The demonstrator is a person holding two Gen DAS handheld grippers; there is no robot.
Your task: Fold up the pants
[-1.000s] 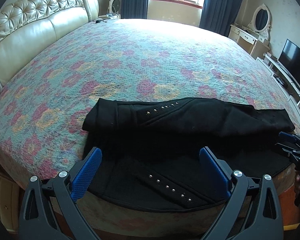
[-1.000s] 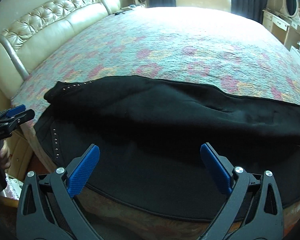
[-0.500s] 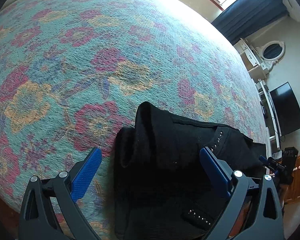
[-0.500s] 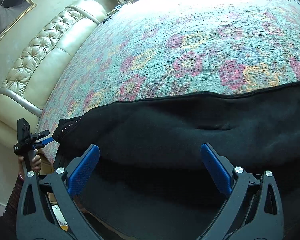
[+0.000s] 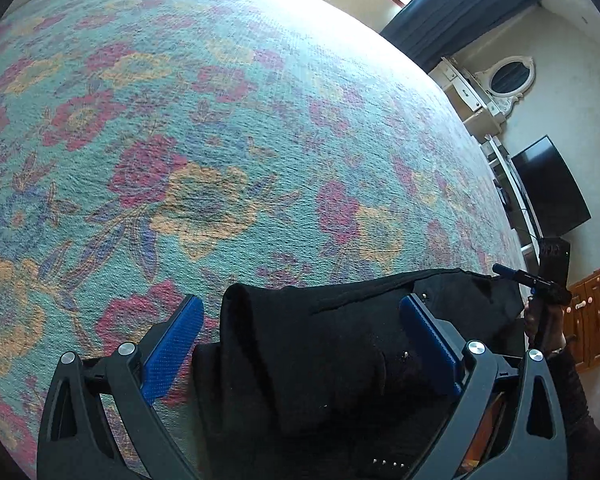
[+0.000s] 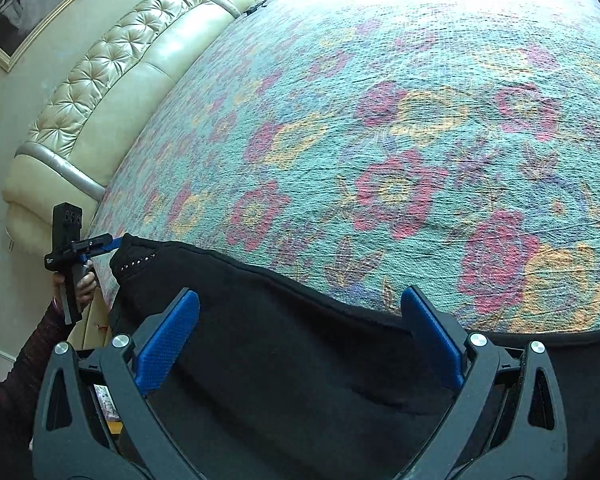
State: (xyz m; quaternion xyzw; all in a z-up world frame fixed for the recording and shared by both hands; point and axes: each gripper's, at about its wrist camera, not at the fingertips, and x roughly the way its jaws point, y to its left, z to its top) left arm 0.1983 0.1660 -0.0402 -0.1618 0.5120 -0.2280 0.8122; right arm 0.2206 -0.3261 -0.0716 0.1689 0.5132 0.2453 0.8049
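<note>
the black pants (image 5: pixel 324 344) lie along the near edge of the floral bedspread (image 5: pixel 228 128), folded lengthwise. since half a second ago the left gripper (image 5: pixel 300 336) has pushed further in over the waist end, jaws spread wide astride the bunched fabric. the right gripper (image 6: pixel 300 324) has also lowered over the leg, jaws spread, pinching nothing.
</note>
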